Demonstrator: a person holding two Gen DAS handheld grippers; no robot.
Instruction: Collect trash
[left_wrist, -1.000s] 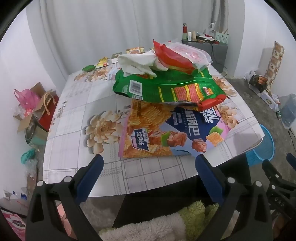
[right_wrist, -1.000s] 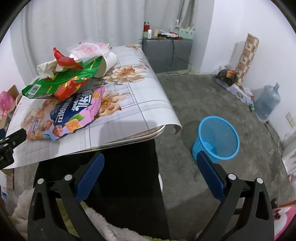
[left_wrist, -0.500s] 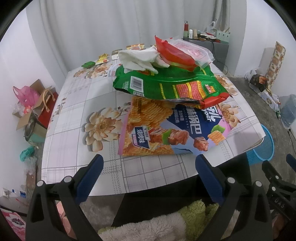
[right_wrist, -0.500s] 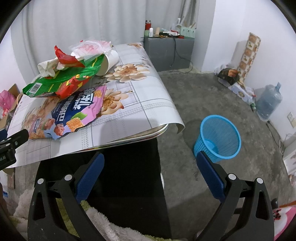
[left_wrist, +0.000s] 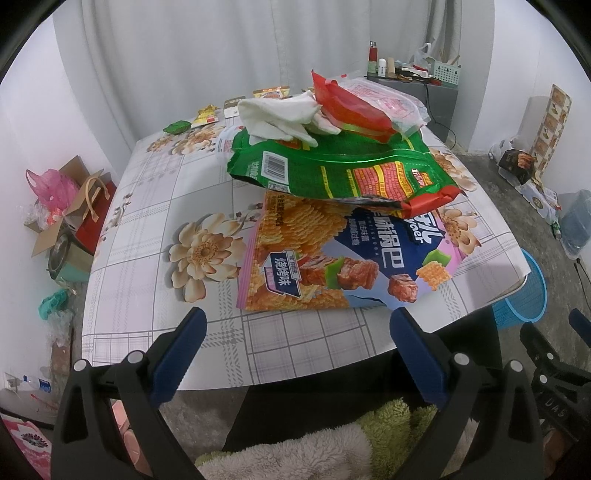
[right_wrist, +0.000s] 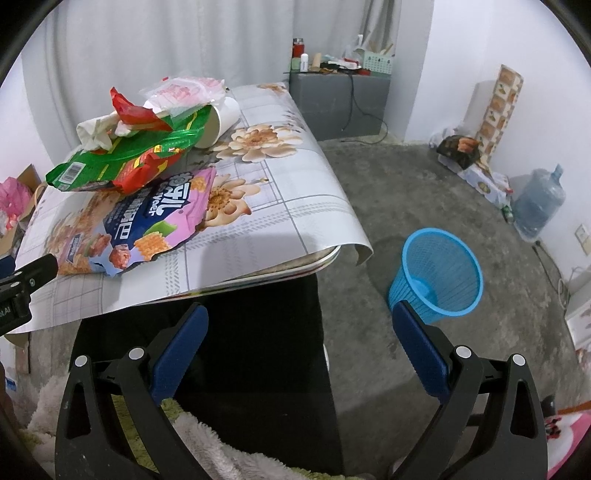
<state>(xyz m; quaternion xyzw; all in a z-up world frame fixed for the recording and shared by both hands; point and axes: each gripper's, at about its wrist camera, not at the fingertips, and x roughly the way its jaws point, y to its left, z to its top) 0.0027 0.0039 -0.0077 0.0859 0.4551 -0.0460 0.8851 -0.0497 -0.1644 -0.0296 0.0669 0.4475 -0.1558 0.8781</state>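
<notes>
A pile of trash lies on the flowered table (left_wrist: 140, 229): a large pink-and-blue chip bag (left_wrist: 343, 258) at the bottom, a green snack bag (left_wrist: 340, 170) on it, then white tissue (left_wrist: 280, 114), a red wrapper (left_wrist: 347, 107) and a clear pink-printed bag (left_wrist: 384, 99). The right wrist view shows the same chip bag (right_wrist: 147, 225), green bag (right_wrist: 125, 162) and a tipped white paper cup (right_wrist: 221, 122). My left gripper (left_wrist: 295, 328) is open at the table's near edge, just short of the chip bag. Off the table's corner my right gripper (right_wrist: 299, 325) is open, with a blue mesh bin (right_wrist: 439, 273) on the floor ahead.
Small wrappers (left_wrist: 207, 116) lie at the table's far end. Boxes and bags (left_wrist: 62, 206) sit on the floor to the left. A grey cabinet (right_wrist: 340, 96) stands at the back, a water jug (right_wrist: 539, 199) and packages (right_wrist: 465, 151) by the right wall.
Both grippers have moved a little forward and up toward the table; the trash pile looks nearer and larger. Nothing was grasped.
</notes>
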